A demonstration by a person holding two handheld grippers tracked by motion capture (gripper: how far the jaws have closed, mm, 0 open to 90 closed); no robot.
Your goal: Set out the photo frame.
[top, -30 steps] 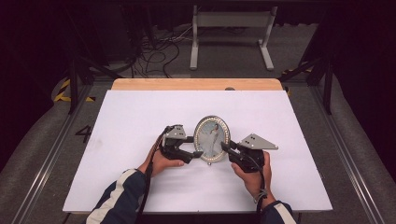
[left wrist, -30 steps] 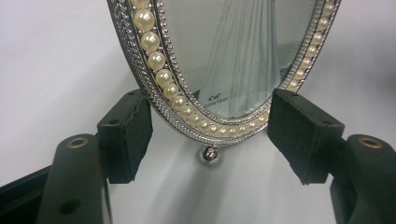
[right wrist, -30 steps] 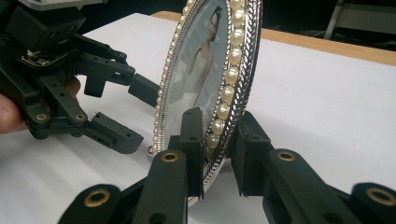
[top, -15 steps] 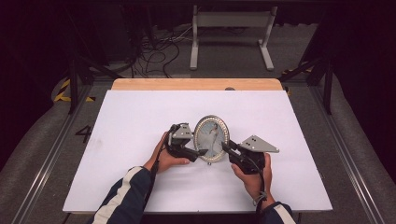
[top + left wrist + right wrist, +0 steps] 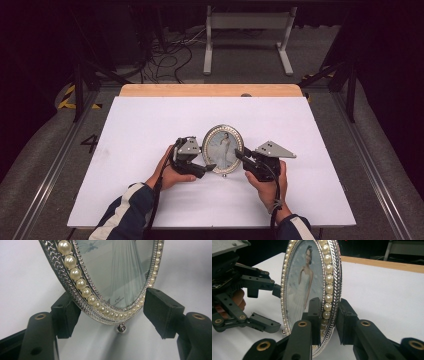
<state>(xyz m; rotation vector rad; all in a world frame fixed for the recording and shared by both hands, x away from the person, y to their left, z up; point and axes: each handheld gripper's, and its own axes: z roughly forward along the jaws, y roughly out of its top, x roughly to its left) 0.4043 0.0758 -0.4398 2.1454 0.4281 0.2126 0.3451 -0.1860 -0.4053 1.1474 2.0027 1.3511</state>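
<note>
- High view: the frame (image 5: pixel 223 148) was stood upright mid-tabletop (image 5: pixel 150 130).
- Right gripper (image 5: pixel 328 315) fingers were clamped on its rim.
- Left gripper (image 5: pixel 110 312) fingers, just closing, straddled the bottom edge; contact could not be told.
- The frame was best steadied upright before release.

Both hands rest low on the table. The left gripper (image 5: pixel 207 167) has just narrowed its spread jaws, pads not pressing; the right gripper (image 5: pixel 239 156) is clamped.
</note>
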